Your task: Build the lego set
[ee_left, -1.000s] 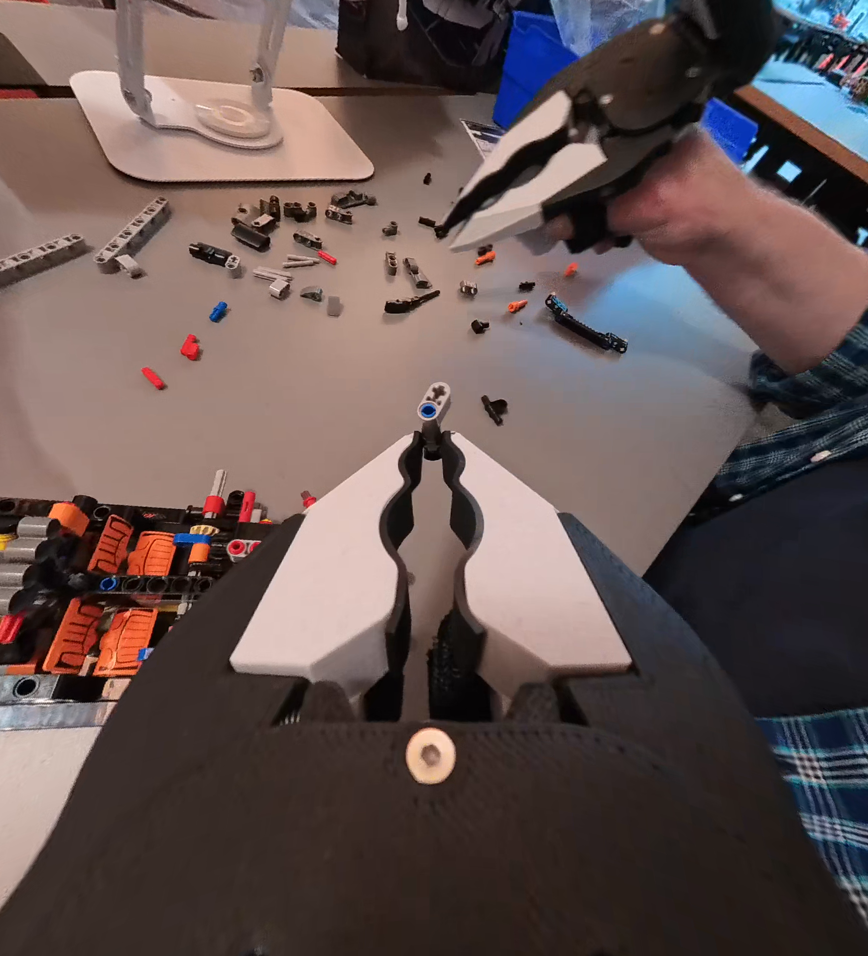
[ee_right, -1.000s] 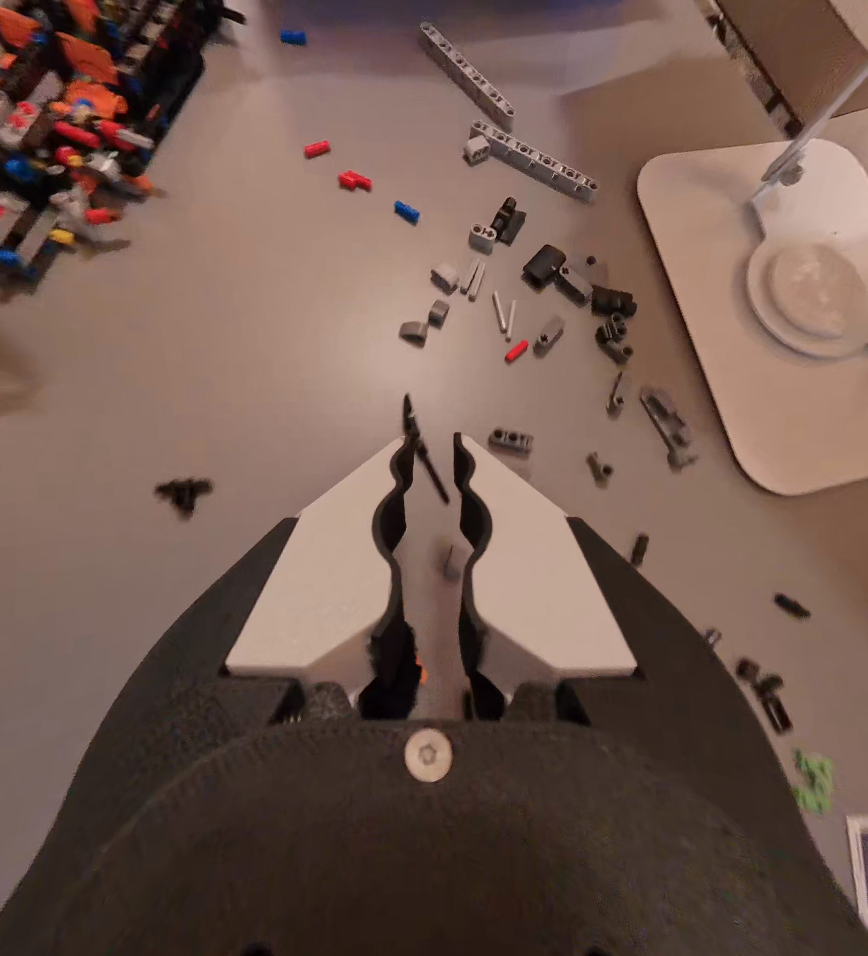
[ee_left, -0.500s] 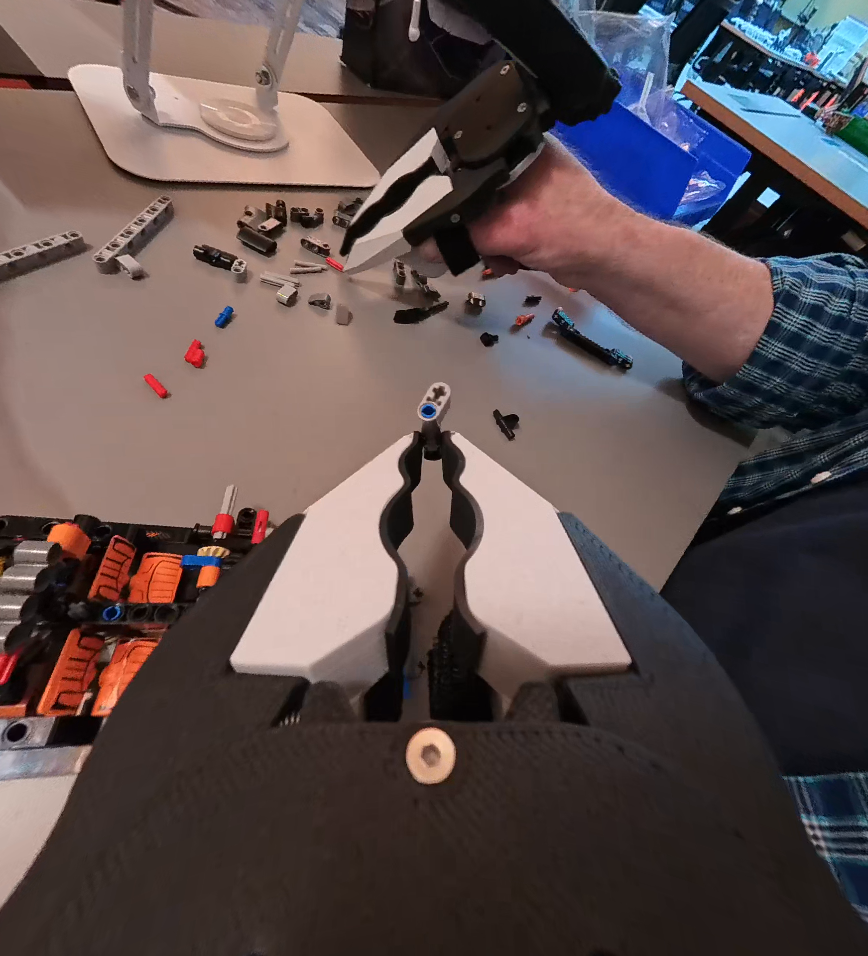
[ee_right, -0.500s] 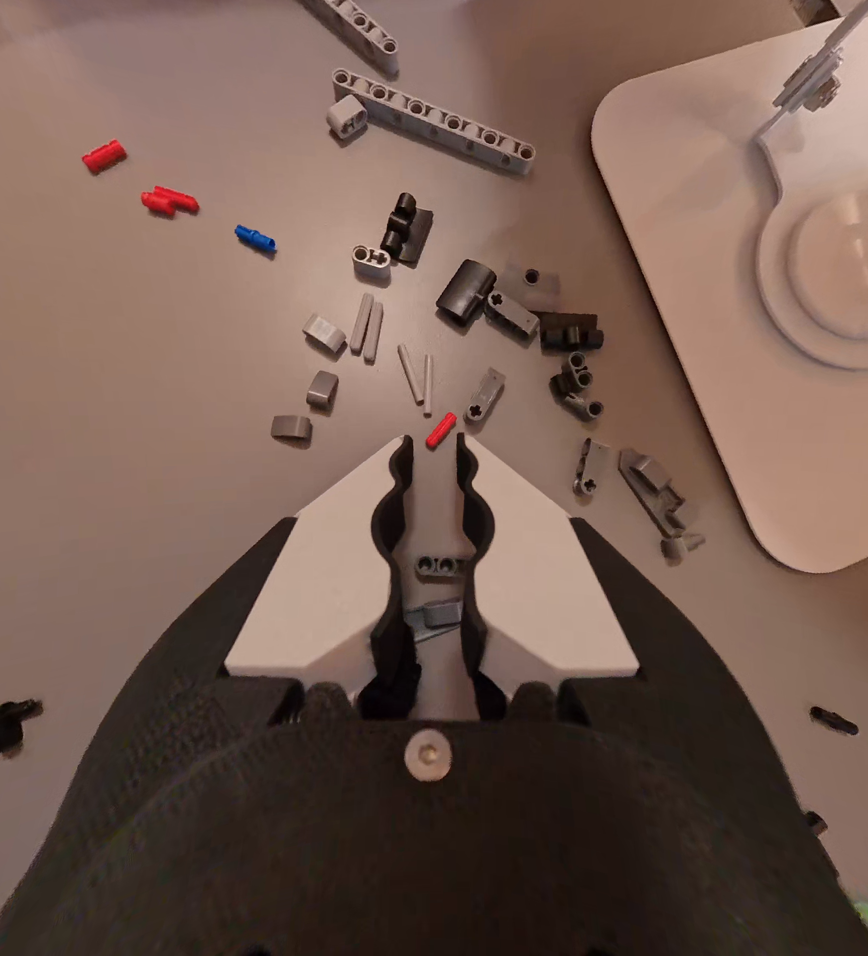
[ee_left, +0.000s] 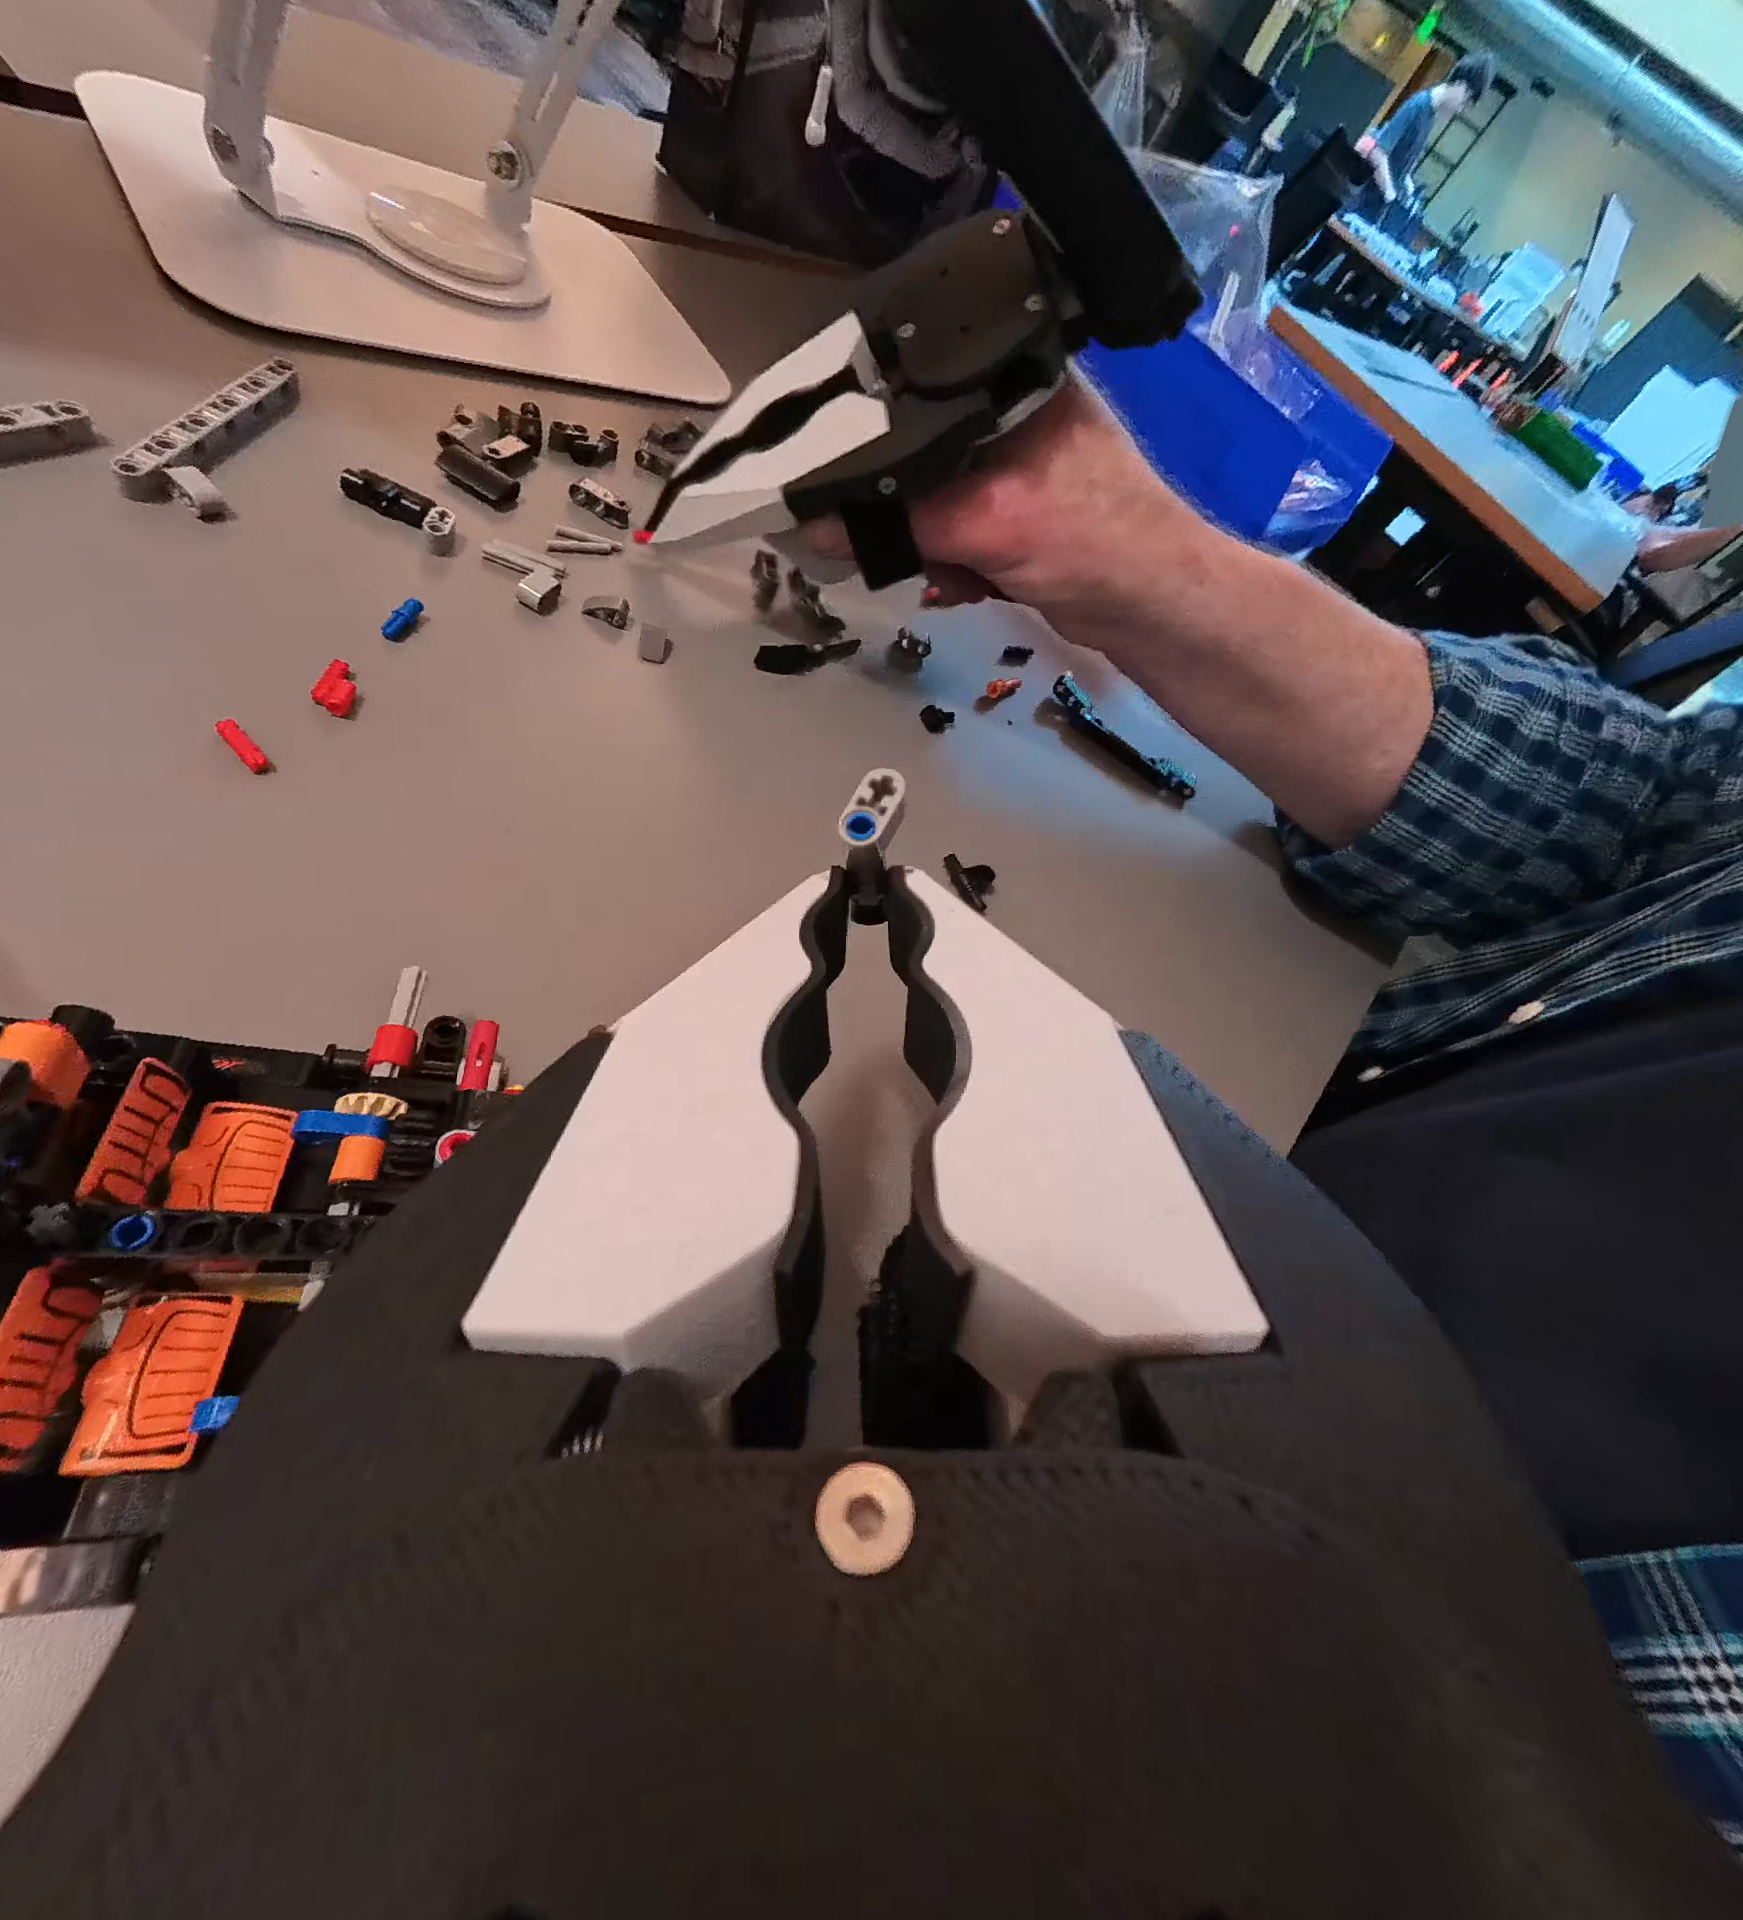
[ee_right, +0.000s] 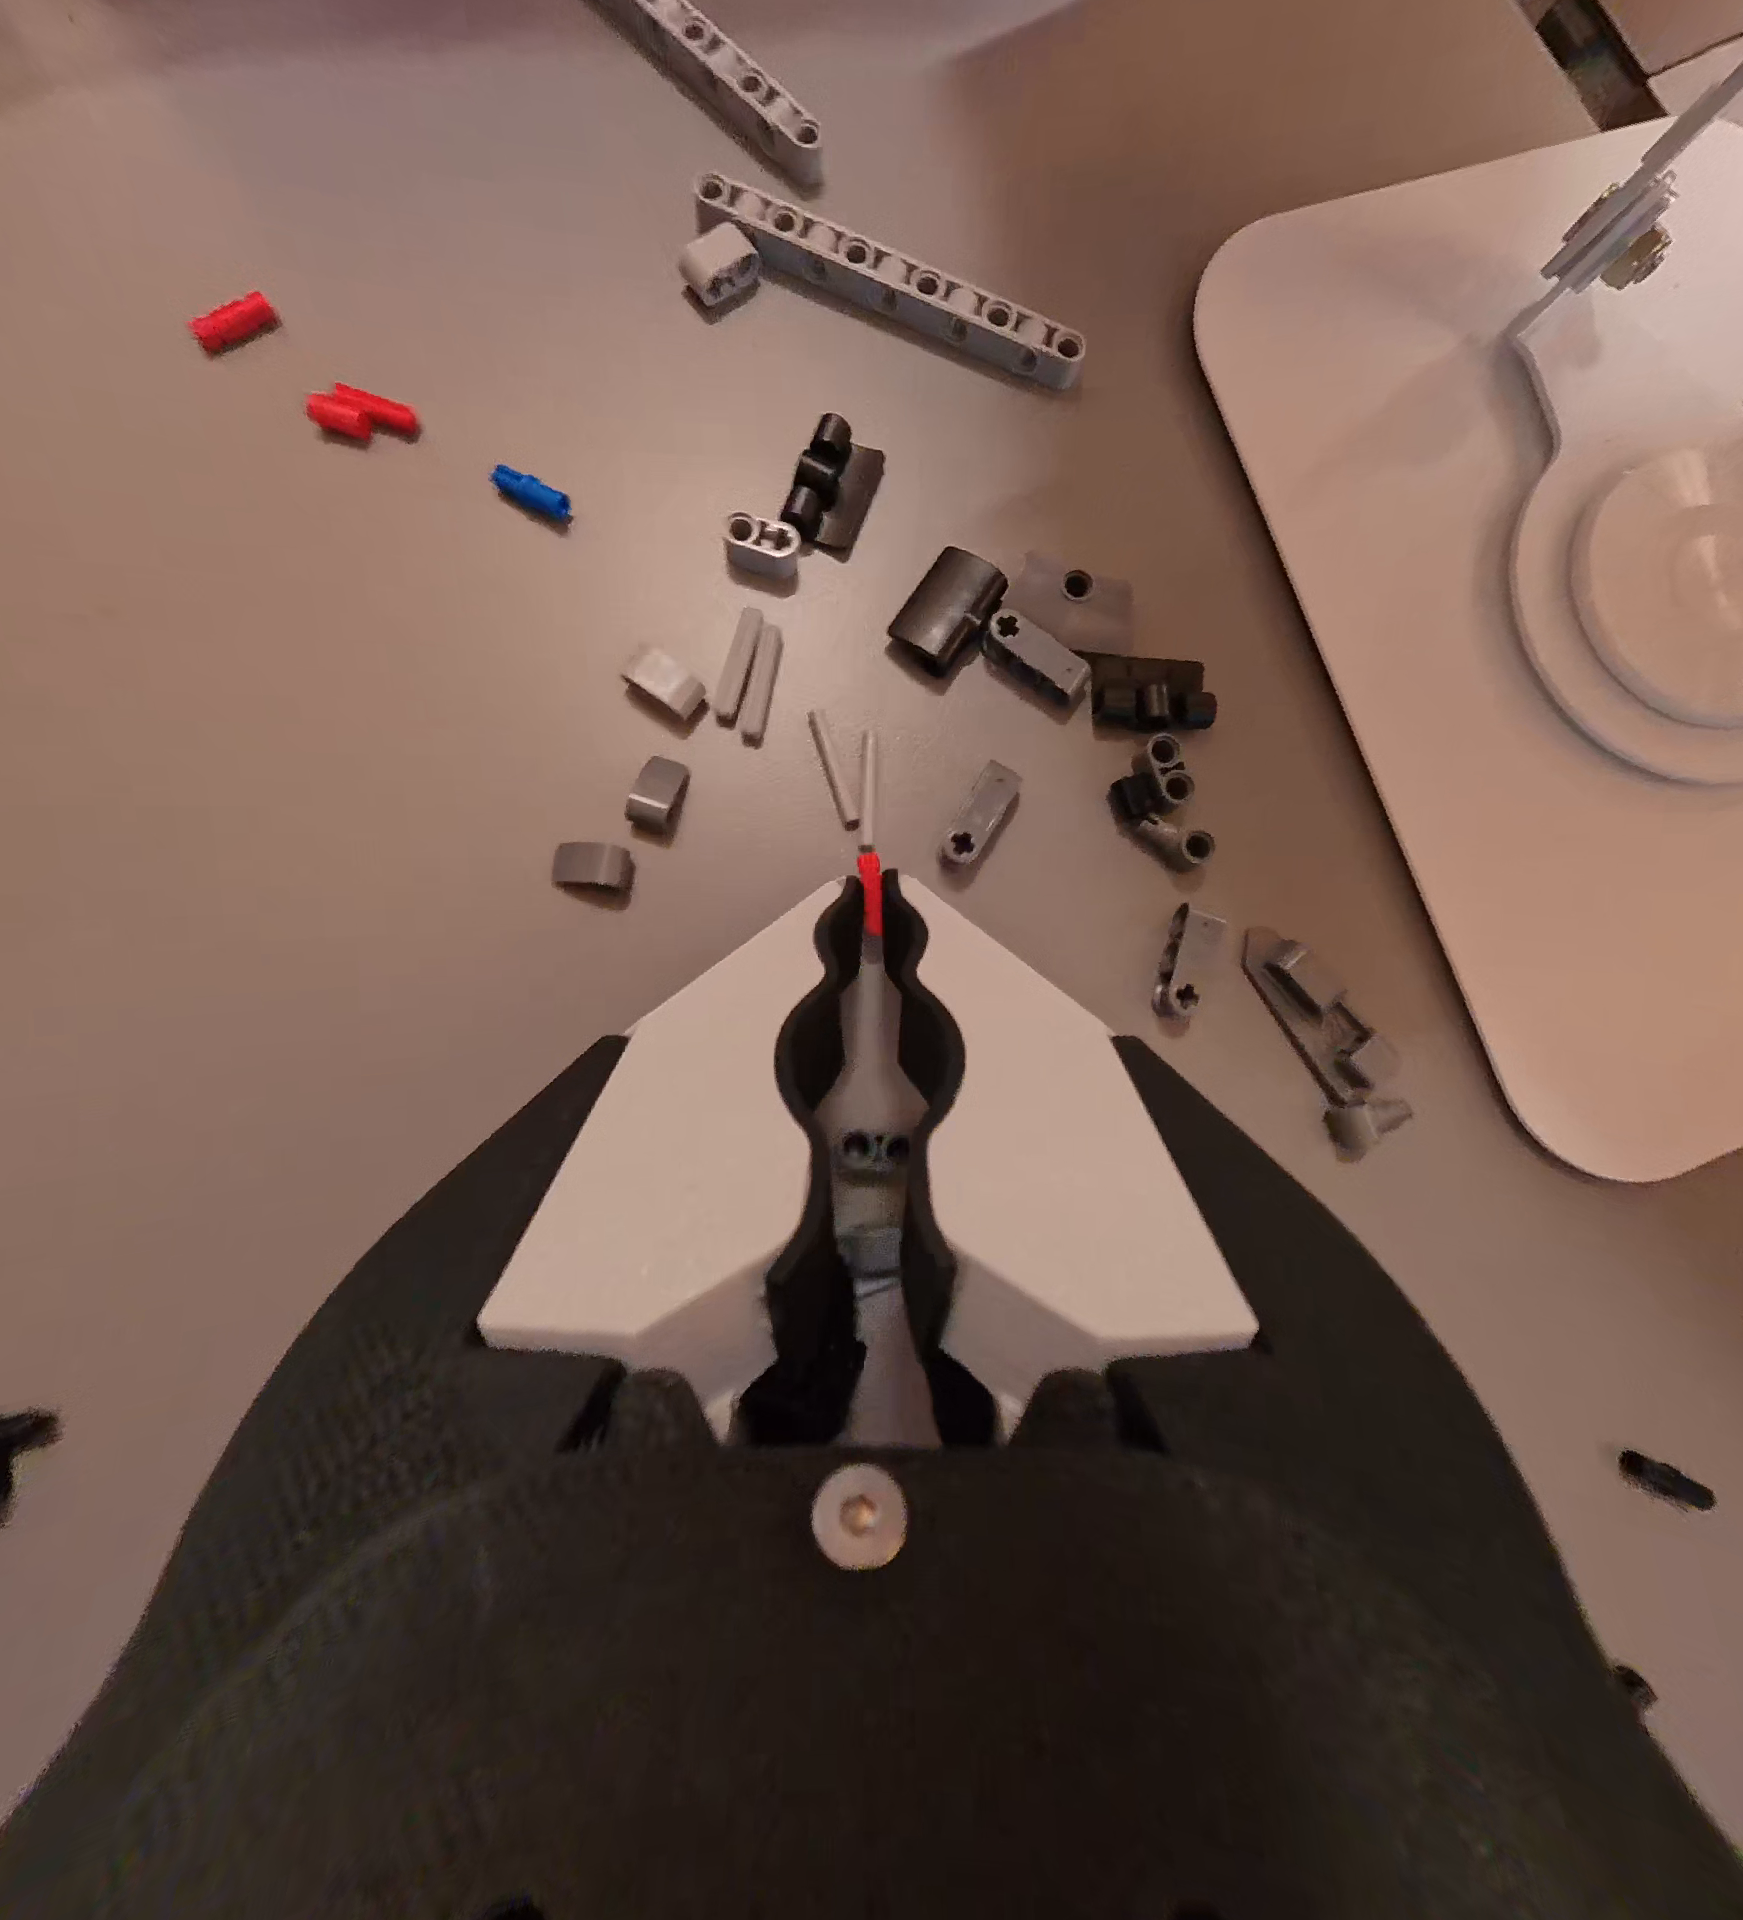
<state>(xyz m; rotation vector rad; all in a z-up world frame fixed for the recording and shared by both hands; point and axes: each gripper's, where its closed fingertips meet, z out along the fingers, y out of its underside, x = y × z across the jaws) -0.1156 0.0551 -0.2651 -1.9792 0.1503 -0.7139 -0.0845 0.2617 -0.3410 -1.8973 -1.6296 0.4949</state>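
My left gripper (ee_left: pixel 867 894) is shut on a small grey connector with a blue pin (ee_left: pixel 872 816), held above the table. The partly built black and orange model (ee_left: pixel 150 1174) lies at the lower left of the left wrist view. My right gripper (ee_right: pixel 869 883) is shut on a small red pin (ee_right: pixel 870 896), low over the scattered parts. It also shows in the left wrist view (ee_left: pixel 654 530), with the red pin (ee_left: pixel 641 536) at its tip. Loose grey, black, red and blue pieces (ee_right: pixel 763 675) lie around it.
Two long grey beams (ee_right: pixel 888 281) lie at the far side. A white stand base (ee_right: pixel 1532 623) sits to the right of the parts. A blue pin (ee_right: pixel 529 490) and red pins (ee_right: pixel 360 411) lie left. A person's arm in a plaid sleeve (ee_left: pixel 1532 769) reaches across. The grippers' ends are close to 25 cm from one another.
My right gripper moved forward over the parts pile and closed on the red pin. My left gripper kept hold of the grey connector and barely moved.
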